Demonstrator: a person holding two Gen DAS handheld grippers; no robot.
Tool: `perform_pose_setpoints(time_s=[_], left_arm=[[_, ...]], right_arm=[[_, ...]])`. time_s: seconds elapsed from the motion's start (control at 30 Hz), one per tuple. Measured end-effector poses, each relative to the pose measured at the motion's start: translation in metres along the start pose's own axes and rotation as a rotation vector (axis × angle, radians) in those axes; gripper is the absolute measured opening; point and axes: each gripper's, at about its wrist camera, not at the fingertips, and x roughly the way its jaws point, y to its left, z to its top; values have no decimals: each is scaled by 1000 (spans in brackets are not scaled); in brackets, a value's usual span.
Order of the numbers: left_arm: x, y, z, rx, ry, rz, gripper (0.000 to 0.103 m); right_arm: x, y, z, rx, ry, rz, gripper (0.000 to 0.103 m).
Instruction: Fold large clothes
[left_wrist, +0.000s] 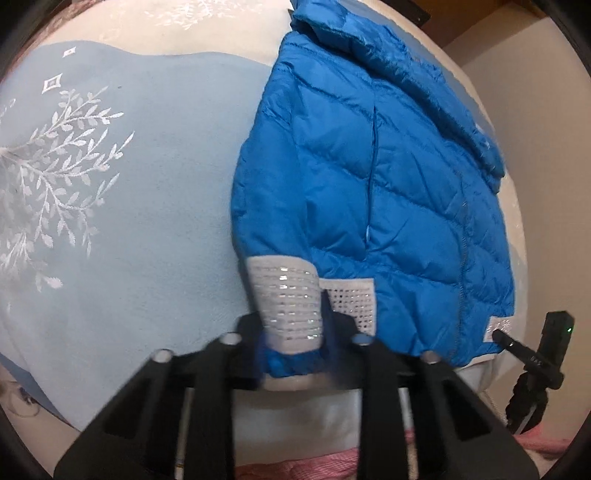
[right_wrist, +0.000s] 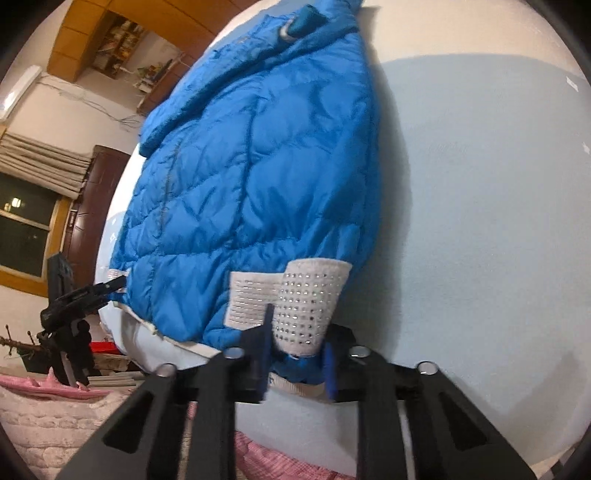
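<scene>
A blue quilted puffer jacket (left_wrist: 388, 177) lies flat on a bed, zipped, hood at the far end; it also shows in the right wrist view (right_wrist: 243, 177). Each sleeve ends in a white studded band and a blue cuff. My left gripper (left_wrist: 291, 354) is shut on the left sleeve cuff (left_wrist: 286, 314) at the near bed edge. My right gripper (right_wrist: 297, 358) is shut on the other sleeve cuff (right_wrist: 306, 306). Each gripper also appears at the opposite hem corner, in the left wrist view (left_wrist: 517, 343) and in the right wrist view (right_wrist: 92, 291).
The bed has a pale blue and cream cover (left_wrist: 147, 221) with a white leaf print (left_wrist: 55, 166). Pink bedding (right_wrist: 44, 406) lies below the bed's near edge. A window (right_wrist: 22, 229) and wooden cabinets (right_wrist: 110, 37) stand beyond the bed.
</scene>
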Motion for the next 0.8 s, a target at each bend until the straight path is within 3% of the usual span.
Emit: perform_pose_setpoints(time_s=[0.17,0.4,0.57,0.67,0.8], left_arm=[[-13,-6,-6,10,-38,-24,11],[-4,5,-24,13,23,1,12],[9,4,-12,-10,36,-13,12],[-2,4,-9,6,30,-46,11],[-28,10,-2,-33,-5,-160,11]], right_arm=[[-15,4,-1,-27,-13,40,12],[-4,-11,-18,15,67,21,12],[2,-20,-10,45,68,31,11],[-9,-16,-8,33,48,49,11],[-34,-2,5,19,-15,79,10]])
